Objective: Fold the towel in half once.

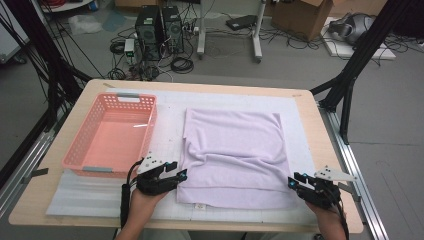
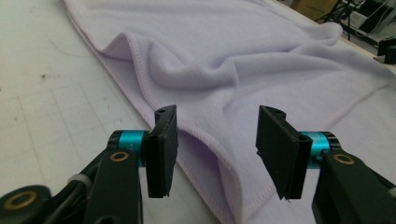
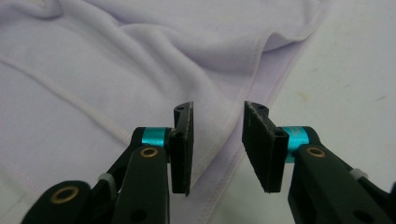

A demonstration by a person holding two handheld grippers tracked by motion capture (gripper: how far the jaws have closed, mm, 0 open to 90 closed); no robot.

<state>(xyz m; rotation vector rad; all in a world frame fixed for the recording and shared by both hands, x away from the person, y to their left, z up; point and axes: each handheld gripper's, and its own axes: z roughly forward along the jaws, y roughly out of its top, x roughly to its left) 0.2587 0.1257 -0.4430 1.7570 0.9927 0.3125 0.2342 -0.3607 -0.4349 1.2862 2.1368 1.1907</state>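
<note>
Both claws, left claw (image 1: pixel 183 175) and right claw (image 1: pixel 291 182), gape open at the lilac towel's (image 1: pixel 235 150) near corners.

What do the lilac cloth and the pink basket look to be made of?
Lilac cloth: looks like soft fleece or microfibre towelling, matte and fuzzy, with a stitched hem and loose folds. Pink basket: most likely moulded plastic, slightly glossy, with lattice-perforated walls and grey handle pieces.
</note>
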